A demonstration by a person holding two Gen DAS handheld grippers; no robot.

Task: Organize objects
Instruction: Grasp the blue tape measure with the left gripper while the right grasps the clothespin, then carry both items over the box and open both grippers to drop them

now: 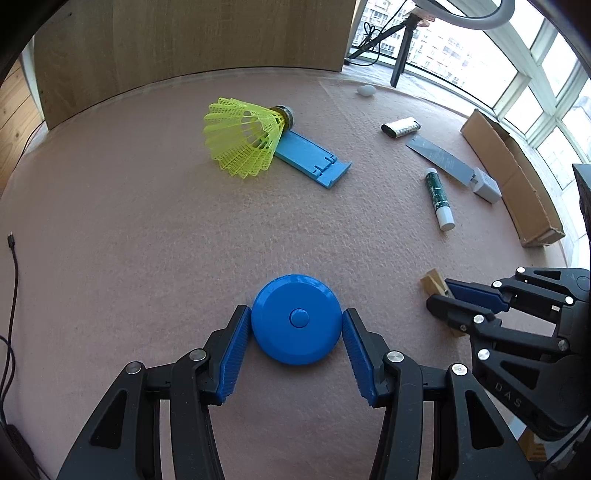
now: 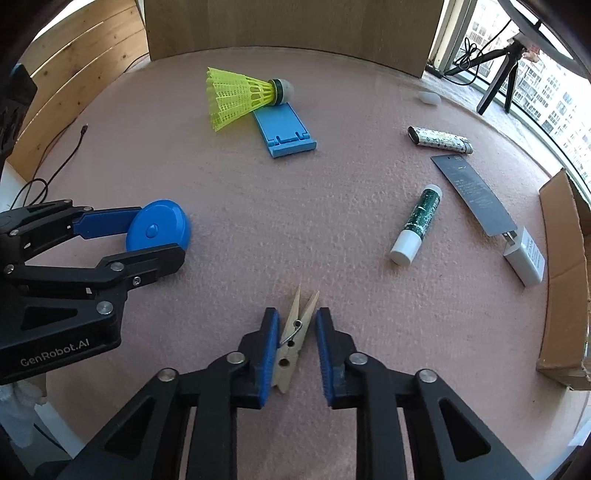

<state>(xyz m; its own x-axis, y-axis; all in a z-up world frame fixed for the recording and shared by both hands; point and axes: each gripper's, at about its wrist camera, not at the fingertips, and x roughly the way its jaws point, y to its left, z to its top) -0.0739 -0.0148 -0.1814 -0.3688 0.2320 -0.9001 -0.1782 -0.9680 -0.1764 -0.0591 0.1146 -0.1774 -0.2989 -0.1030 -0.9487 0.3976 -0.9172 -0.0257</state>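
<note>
Little looks sorted yet: the left gripper (image 1: 297, 325) clamps the blue disc (image 1: 295, 319) at the desk's near edge, the right gripper (image 2: 296, 332) straddles the clothespin (image 2: 293, 338) with a gap beside one pad, and the shuttlecock (image 2: 240, 96) and glue stick (image 2: 417, 225) lie scattered.

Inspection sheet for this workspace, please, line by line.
Surface: pink felt mat, flat.
Job's things: blue disc, clothespin, shuttlecock leaning on a blue stand.
Clutter: glue stick, lighter, dark card, white charger, cardboard box.
Grippers: left gripper clamps the disc; right gripper straddles the clothespin, one pad touching, the other apart.
Cables: black cable at the mat's edge.
Surroundings: wooden board, tripod, windows.
</note>
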